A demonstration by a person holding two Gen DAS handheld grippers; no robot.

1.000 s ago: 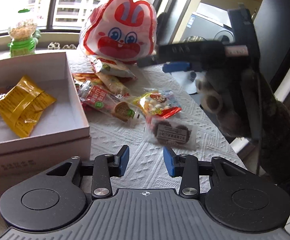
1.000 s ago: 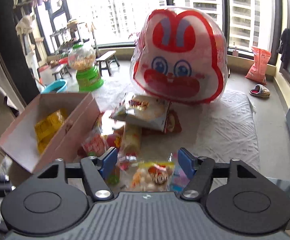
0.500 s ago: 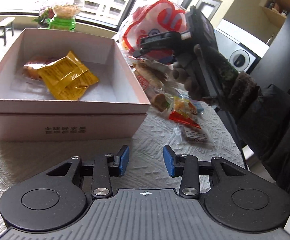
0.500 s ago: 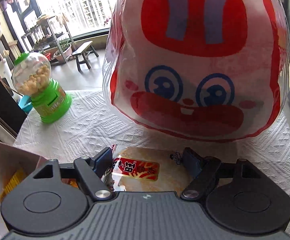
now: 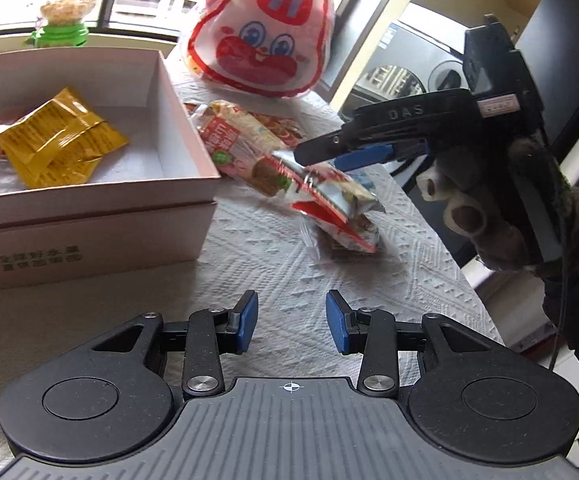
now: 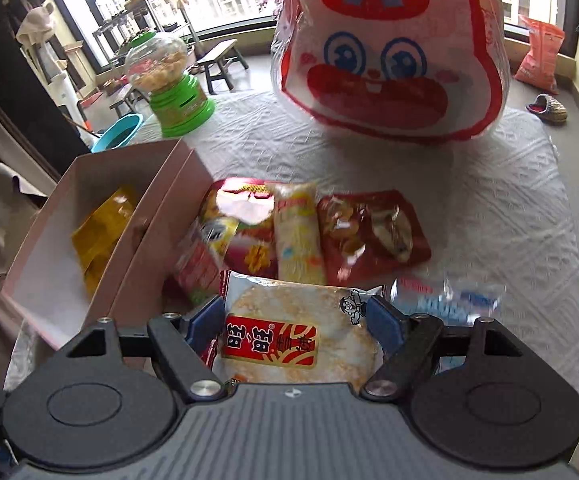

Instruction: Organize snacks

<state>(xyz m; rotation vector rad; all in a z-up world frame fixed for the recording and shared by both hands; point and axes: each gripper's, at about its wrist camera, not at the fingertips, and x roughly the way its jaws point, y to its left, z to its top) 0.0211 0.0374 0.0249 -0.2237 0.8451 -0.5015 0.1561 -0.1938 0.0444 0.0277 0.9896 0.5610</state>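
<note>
Right wrist: right gripper [image 6: 295,316] fingers spread wide around a rice cracker pack [image 6: 297,332], red label reads "旺旺"; whether the pads press it is unclear. Box [image 6: 157,240] left of the fingers. Left wrist: left gripper [image 5: 291,322] fingers at their narrowest, nothing between; "DAS" embossed on the right gripper.

"DAS" on right gripper [image 5: 373,152]; "旺旺" on rice-cracker packet [image 6: 289,328]
</note>
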